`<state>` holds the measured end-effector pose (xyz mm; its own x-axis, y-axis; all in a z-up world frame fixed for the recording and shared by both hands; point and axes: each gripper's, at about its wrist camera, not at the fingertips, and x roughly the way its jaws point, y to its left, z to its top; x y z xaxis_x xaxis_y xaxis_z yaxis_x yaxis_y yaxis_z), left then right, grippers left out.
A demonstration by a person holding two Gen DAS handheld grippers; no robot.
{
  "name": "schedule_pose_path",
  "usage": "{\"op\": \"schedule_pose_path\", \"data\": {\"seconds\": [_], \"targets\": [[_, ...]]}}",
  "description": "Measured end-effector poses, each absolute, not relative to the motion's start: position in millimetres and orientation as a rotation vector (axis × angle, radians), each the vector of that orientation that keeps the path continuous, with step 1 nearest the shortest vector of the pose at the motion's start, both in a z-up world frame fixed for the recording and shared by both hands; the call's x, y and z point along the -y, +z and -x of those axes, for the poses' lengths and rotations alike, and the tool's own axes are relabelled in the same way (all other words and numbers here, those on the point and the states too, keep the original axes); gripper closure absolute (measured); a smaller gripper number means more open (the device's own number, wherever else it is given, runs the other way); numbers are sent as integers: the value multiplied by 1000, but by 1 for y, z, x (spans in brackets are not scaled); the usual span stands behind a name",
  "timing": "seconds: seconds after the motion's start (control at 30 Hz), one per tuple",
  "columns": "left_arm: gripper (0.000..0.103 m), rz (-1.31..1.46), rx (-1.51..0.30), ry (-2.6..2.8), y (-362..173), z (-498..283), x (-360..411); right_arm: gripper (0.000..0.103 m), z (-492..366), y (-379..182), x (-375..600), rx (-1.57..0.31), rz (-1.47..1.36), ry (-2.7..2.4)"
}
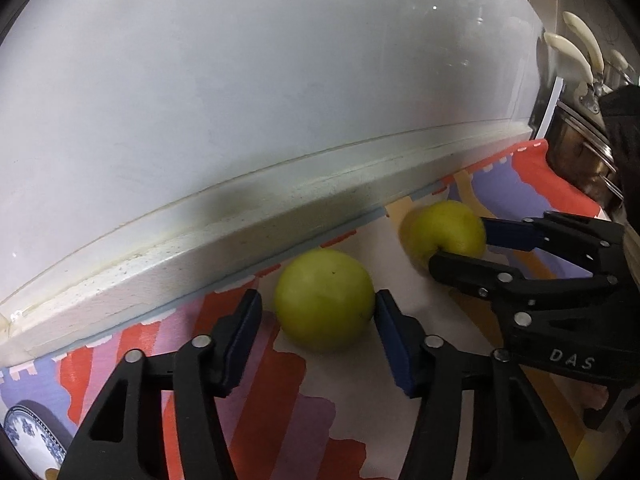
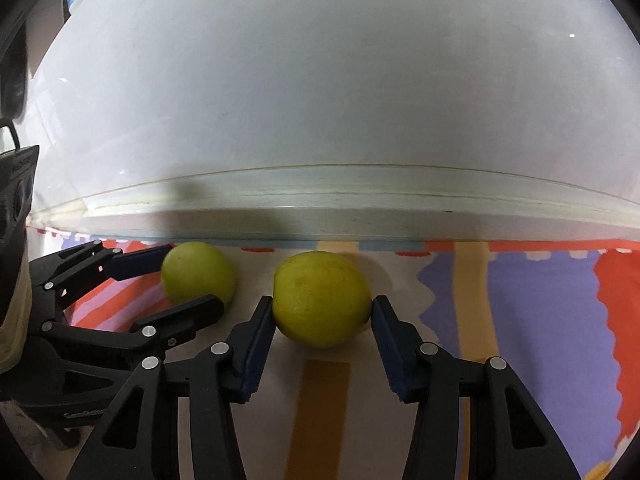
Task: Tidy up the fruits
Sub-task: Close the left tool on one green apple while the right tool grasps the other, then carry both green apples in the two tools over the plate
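Green-yellow fruit sit side by side on the striped cloth [image 1: 248, 432], close under the white ledge [image 1: 200, 264] at the foot of the wall; I have one in each gripper's reach. My left gripper [image 1: 318, 320] brackets the left fruit [image 1: 324, 300]; its right pad touches the skin, the left pad stands off with a sliver of cloth showing between, so it is open around the fruit and not yet clamped. My right gripper [image 2: 323, 316] has both pads against the right fruit [image 2: 322, 300], or as near as I can judge; whether it is truly squeezing I cannot tell.

What worries me: these are round and smooth, so a one-sided push from my left could roll the fruit away toward the ledge, or into its neighbour, before the far pad arrives; a grip that lands low or off-centre could let it squirt forward; the two grippers are also close, and their frames could knock together if I lift carelessly.

Both fruit look firm and whole, dull-skinned with small dark flecks; the right one is yellower, the left greener; neither shows bruising from here.
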<state>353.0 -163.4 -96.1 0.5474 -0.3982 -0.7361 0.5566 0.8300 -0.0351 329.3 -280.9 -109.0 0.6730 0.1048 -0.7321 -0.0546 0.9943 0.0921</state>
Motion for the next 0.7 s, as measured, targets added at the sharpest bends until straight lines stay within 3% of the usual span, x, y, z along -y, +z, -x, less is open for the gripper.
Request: {"op": "schedule_pose_path", "data": {"seconds": [0.07, 0.7], "targets": [[54, -206, -817, -571, -96, -352, 165, 53, -327, -109, 278, -828, -54, 72], [54, -164, -764, -523, -70, -314, 155, 54, -271, -83, 284, -797, -39, 46]]}}
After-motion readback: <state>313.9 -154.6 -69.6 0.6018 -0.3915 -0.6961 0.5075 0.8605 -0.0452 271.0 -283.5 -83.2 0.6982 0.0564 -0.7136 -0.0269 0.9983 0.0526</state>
